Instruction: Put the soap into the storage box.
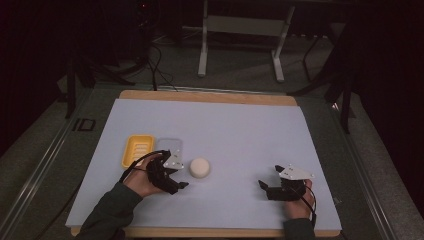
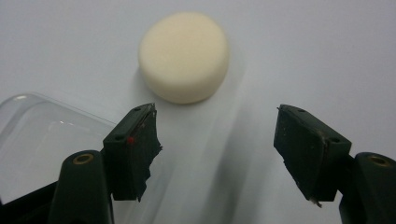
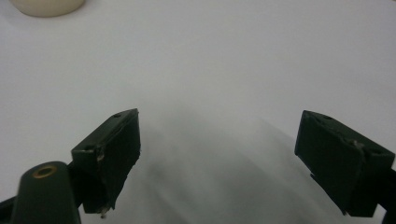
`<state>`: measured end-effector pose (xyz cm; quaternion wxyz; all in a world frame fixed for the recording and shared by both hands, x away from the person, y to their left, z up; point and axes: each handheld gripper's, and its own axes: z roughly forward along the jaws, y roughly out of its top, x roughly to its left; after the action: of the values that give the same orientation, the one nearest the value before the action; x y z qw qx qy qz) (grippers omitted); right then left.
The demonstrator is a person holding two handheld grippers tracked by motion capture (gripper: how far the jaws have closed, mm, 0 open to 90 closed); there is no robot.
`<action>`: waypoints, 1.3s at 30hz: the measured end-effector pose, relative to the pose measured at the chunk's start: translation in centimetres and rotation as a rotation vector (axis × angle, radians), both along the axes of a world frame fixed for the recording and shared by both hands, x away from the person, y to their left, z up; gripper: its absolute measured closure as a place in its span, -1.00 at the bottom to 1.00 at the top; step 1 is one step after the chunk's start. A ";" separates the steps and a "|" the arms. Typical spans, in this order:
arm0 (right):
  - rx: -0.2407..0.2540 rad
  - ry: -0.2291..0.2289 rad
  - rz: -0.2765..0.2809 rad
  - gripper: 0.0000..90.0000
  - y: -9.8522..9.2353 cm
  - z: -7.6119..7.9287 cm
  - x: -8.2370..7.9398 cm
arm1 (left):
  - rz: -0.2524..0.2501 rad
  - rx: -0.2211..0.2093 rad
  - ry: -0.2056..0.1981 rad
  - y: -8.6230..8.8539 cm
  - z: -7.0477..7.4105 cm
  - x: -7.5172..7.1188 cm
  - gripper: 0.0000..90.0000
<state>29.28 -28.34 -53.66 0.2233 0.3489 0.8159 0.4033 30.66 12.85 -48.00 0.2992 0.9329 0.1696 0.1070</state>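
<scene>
Looking past our left claw [image 2: 217, 140], jaws spread wide and empty, we find the clear lid [image 2: 42, 135] beside its left jaw and the cream puck [image 2: 183, 56] just ahead; our right claw [image 3: 233, 158], equally agape and empty, sits well apart.

In the high view the left gripper [image 1: 176, 175] covers the near edge of the clear lid [image 1: 169, 145], and its jaws are too small and dark to read there. The lid [image 2: 44, 140] runs off the left gripper view's left edge, behind one jaw. The cream puck [image 3: 46, 6] is cut by the right gripper view's top edge. The yellow tray [image 1: 137, 150] holds ridges, perhaps a soap rest; too small to tell.
</scene>
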 end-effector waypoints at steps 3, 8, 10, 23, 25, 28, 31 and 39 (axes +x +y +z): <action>0.000 -0.002 0.001 -0.69 0.0 0.0 0.0 | -0.010 0.014 -0.001 -0.1 0.3 0.4 -0.32; 0.000 -0.003 0.002 -0.69 0.0 0.0 0.0 | -0.010 0.056 -0.003 -0.5 0.4 1.4 -0.34; 0.000 -0.002 0.004 -0.68 0.0 0.0 0.0 | -0.009 0.056 0.001 -0.5 0.4 1.9 -0.37; 0.007 -0.003 0.012 -0.67 -0.1 0.0 0.0 | -0.047 0.085 0.038 -1.4 0.7 3.5 -0.44; 0.010 -0.001 0.015 -0.60 -0.1 0.0 0.0 | -0.053 0.084 0.046 -1.6 0.7 3.7 -0.50; 0.011 0.001 0.016 -0.57 -0.1 0.0 0.0 | -0.057 0.090 0.055 -1.9 0.7 3.9 -0.54; 0.013 0.001 0.015 -0.57 -0.1 0.0 0.0 | -0.066 0.095 0.060 -2.2 0.6 4.1 -0.58; 0.015 -0.002 0.018 -0.58 -0.2 0.0 0.0 | -0.061 0.127 0.081 -2.9 0.0 4.9 -0.67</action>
<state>29.26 -28.49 -53.64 0.2178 0.3429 0.8158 0.4116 35.54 9.98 -48.02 0.2353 0.9583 0.1458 0.0708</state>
